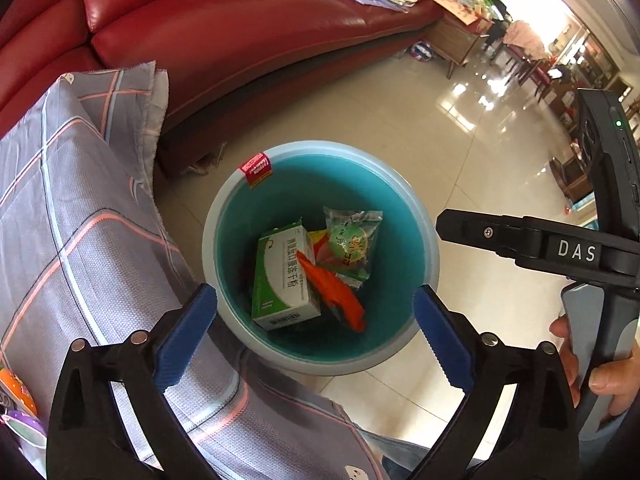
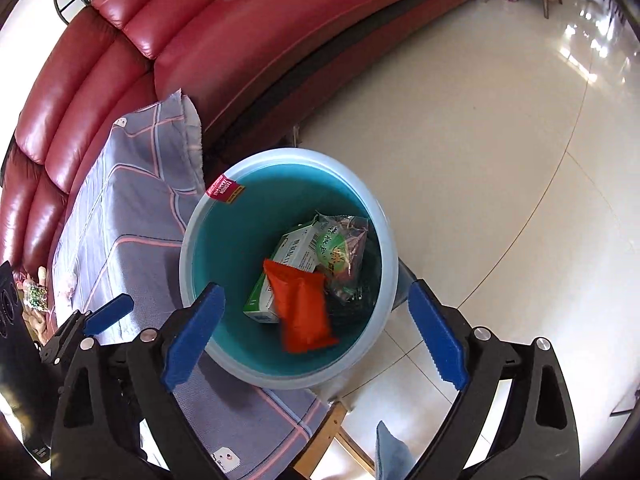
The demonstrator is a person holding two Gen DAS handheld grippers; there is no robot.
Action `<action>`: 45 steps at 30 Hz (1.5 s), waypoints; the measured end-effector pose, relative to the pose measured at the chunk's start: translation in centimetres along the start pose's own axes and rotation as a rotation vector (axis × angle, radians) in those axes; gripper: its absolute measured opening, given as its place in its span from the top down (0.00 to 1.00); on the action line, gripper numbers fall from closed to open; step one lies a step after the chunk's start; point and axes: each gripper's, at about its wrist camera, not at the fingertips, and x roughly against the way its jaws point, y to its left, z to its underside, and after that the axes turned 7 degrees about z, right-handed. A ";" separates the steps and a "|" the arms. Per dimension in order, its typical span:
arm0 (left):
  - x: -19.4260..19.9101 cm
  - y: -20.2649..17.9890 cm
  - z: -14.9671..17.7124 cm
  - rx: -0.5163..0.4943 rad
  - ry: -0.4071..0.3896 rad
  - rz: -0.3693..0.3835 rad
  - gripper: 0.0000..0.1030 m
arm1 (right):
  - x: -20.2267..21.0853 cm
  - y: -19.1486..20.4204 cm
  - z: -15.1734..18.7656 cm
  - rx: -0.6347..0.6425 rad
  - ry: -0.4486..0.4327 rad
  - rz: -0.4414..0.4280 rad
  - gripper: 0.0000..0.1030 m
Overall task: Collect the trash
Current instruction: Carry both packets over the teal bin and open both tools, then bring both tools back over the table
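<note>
A teal bin stands on the floor by the cloth-covered table. Inside lie a green-and-white box, a clear green snack packet and an orange wrapper; the wrapper looks blurred in the right wrist view. My left gripper is open and empty above the bin's near rim. My right gripper is open and empty above the bin; its black body also shows in the left wrist view.
A grey plaid cloth covers the table left of the bin, with small packets at its left edge. A red leather sofa stands behind. Glossy tile floor lies to the right.
</note>
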 end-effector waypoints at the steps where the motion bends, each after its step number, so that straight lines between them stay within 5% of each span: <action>1: 0.1 0.1 0.1 0.004 0.002 -0.004 0.04 | 0.0 0.1 0.1 0.004 0.001 0.002 0.13; 23: 4.9 1.8 3.5 0.071 -0.043 -0.047 0.04 | 1.5 4.1 2.6 0.084 0.005 0.014 0.13; 45: 13.7 7.2 13.0 0.239 -0.121 -0.131 0.04 | 4.0 12.5 9.0 0.228 -0.002 -0.001 0.13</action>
